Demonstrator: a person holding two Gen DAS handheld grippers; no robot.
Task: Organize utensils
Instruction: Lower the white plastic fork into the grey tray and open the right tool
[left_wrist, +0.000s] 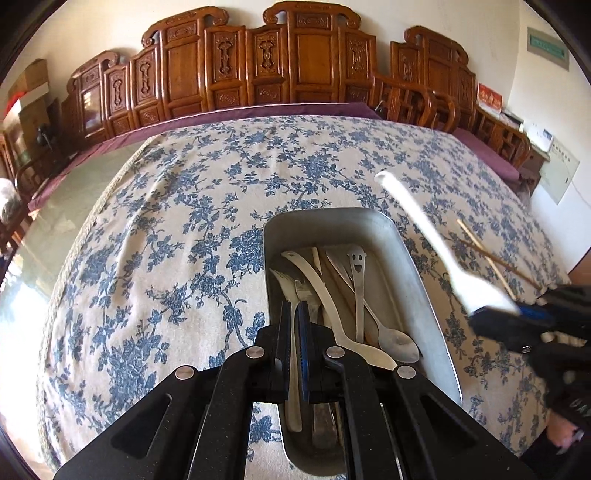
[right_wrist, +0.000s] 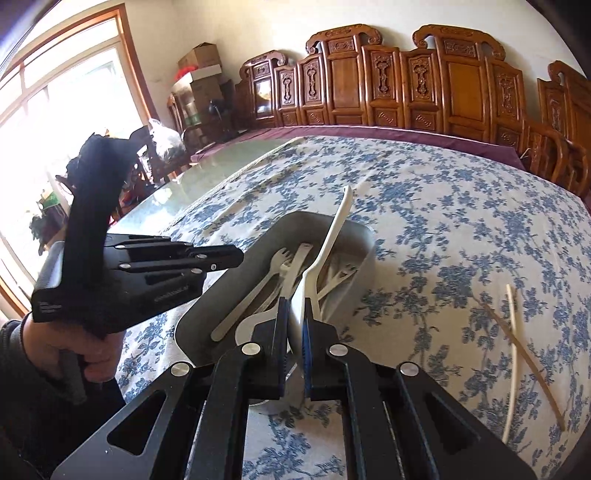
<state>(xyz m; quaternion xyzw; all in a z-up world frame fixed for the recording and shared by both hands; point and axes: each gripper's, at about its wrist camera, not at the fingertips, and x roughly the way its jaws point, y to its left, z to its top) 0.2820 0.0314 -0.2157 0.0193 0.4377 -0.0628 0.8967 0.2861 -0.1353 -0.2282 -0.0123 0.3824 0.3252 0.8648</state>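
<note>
Item: right claw (right_wrist: 295, 325), pads pinching a white plastic spoon (right_wrist: 334, 236) near its bowl, handle pointing toward 12 o'clock over the metal tray (right_wrist: 365, 236). Left claw (left_wrist: 299, 332) is hovering pressed together and empty above the tray's cutlery. Chopsticks (right_wrist: 517, 339) are lying loose on the floral tablecloth (right_wrist: 443, 206) at 3 o'clock of the tray. Risk: the long handle is sticking up; released carelessly, it may catch the rim and tip out.

The black two-finger left gripper (left_wrist: 298, 332) angles downward, its jaws closed and empty. The black right gripper (right_wrist: 295, 317) tilts downward, clamped on a white plastic spoon (right_wrist: 325, 254) projecting ahead.
</note>
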